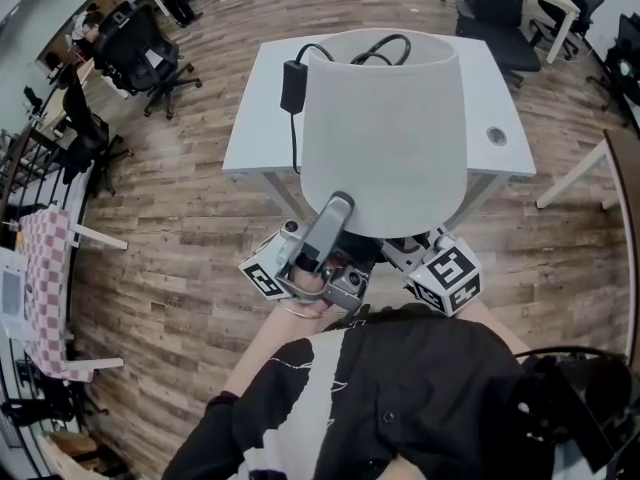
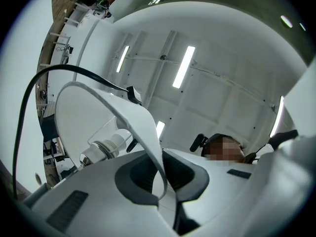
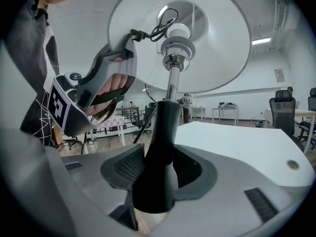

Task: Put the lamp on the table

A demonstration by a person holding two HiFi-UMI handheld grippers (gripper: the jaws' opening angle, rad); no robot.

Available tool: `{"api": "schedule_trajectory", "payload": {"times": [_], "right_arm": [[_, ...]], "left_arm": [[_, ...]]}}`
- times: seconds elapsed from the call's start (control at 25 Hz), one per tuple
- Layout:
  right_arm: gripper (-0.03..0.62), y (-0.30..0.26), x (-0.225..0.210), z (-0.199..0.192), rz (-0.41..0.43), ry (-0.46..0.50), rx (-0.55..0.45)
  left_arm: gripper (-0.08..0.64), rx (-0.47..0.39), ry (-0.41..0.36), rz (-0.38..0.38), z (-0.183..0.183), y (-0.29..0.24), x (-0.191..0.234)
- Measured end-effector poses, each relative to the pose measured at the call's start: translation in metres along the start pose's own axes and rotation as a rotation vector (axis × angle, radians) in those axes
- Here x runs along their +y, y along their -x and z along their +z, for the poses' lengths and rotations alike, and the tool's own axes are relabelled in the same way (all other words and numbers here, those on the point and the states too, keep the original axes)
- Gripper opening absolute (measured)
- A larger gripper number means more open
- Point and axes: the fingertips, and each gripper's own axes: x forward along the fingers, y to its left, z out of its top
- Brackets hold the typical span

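I hold a lamp in the air above the near edge of the white table [image 1: 500,98]. Its big white shade [image 1: 380,128] hides most of the tabletop. My left gripper [image 2: 160,177] is shut on the thin lower rim of the shade [image 2: 133,117], with the bulb socket [image 2: 106,147] visible inside. My right gripper [image 3: 158,169] is shut on the lamp's black stem [image 3: 160,147], below the chrome rod [image 3: 170,83]. The right gripper view also shows the left gripper [image 3: 126,48] at the shade's edge. A black cable [image 1: 380,48] and power adapter [image 1: 293,86] hang behind the shade.
Black office chairs stand at the back left [image 1: 140,43] and back right [image 1: 500,8]. A table with a checkered cloth [image 1: 45,268] is at the far left, and another desk's leg [image 1: 575,173] at the right. Wooden floor [image 1: 180,218] surrounds the table.
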Motion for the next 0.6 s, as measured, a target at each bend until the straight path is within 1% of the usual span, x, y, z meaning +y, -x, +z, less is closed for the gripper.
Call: {"api": "schedule_trajectory", "payload": {"times": [0.28,0.48,0.6], "right_arm": [[0.187,-0.011,-0.004,0.0,-0.009,-0.003,0.017],[0.187,-0.023,0.003,0.0,0.022,0.016,0.026],[0.187,-0.026,0.001,0.001,0.037,0.024,0.023]], "left_arm": [[0.032,0.002,0.016,0.015,0.006,0.003,0.001],[0.031,-0.015,0.019,0.027,0.012,0.011,-0.001],[0.031,-0.016,0.001,0.034,0.013,0.01,0.0]]}}
